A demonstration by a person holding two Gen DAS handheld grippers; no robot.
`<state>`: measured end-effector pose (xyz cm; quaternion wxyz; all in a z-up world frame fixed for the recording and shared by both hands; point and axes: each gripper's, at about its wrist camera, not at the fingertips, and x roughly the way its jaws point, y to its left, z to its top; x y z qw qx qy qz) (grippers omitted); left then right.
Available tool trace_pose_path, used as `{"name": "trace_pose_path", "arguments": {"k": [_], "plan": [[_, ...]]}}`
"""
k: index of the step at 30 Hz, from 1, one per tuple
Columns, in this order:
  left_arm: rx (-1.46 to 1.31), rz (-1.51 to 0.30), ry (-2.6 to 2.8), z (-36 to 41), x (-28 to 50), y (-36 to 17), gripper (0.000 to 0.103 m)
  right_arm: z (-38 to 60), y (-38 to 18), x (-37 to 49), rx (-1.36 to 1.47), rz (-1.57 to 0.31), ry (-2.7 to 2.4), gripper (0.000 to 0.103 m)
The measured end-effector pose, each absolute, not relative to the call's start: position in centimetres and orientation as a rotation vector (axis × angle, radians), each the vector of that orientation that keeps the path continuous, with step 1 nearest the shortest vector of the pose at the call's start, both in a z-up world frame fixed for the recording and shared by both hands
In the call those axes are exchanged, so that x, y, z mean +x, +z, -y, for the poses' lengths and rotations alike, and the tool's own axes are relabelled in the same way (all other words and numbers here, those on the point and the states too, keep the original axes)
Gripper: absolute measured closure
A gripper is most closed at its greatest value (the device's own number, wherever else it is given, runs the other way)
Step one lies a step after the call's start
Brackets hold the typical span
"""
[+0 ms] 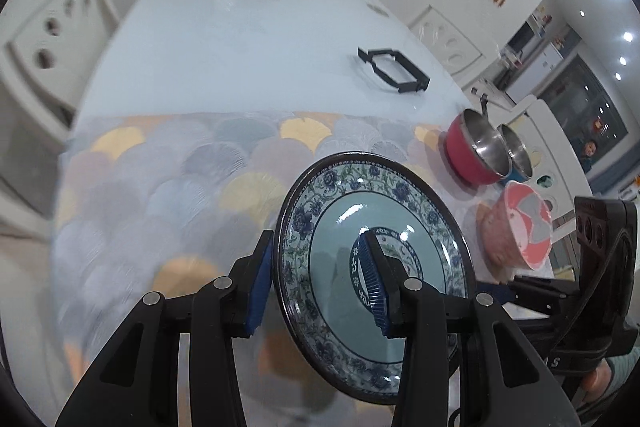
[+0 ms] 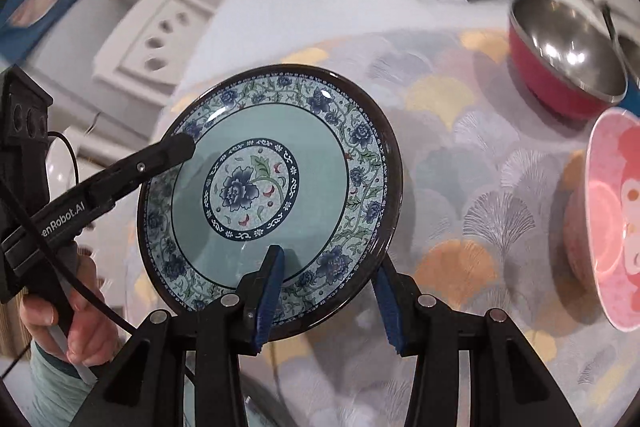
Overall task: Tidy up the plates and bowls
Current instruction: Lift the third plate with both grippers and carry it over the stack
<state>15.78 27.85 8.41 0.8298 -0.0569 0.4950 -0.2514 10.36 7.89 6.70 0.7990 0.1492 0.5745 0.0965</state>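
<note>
A blue floral plate (image 1: 404, 219) with a dark rim is held tilted above the table. My left gripper (image 1: 320, 283) is shut on its edge, one finger on the face and one behind. In the right wrist view the same plate (image 2: 320, 155) is also clamped at its lower rim by my right gripper (image 2: 332, 291). The left gripper's finger (image 2: 160, 159) reaches onto the plate from the left. A red steel bowl (image 1: 476, 151) (image 2: 560, 63) and a pink patterned bowl (image 1: 516, 231) (image 2: 612, 219) stand at the right.
A fan-patterned cloth (image 1: 160, 187) covers the near table. A black frame stand (image 1: 394, 71) lies on the white table further back. A second steel bowl (image 1: 518, 149) sits behind the red one. White chairs (image 1: 52, 39) flank the table; vases stand at the far end.
</note>
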Motion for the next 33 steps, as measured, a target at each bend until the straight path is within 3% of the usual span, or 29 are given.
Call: {"name": "trace_pose_path", "arguments": {"k": [13, 33], "plan": [[-0.172, -0.930, -0.381, -32.6, 2.7, 13.7, 0.065, -11.3, 13.2, 1.7, 0.222, -1.065, 0.430, 0.061], [-0.218, -1.026, -0.248, -35.4, -8.3, 9.2, 0.065, -16.0, 10.1, -6.2, -0.027, -1.121, 0.588, 0.061]]}}
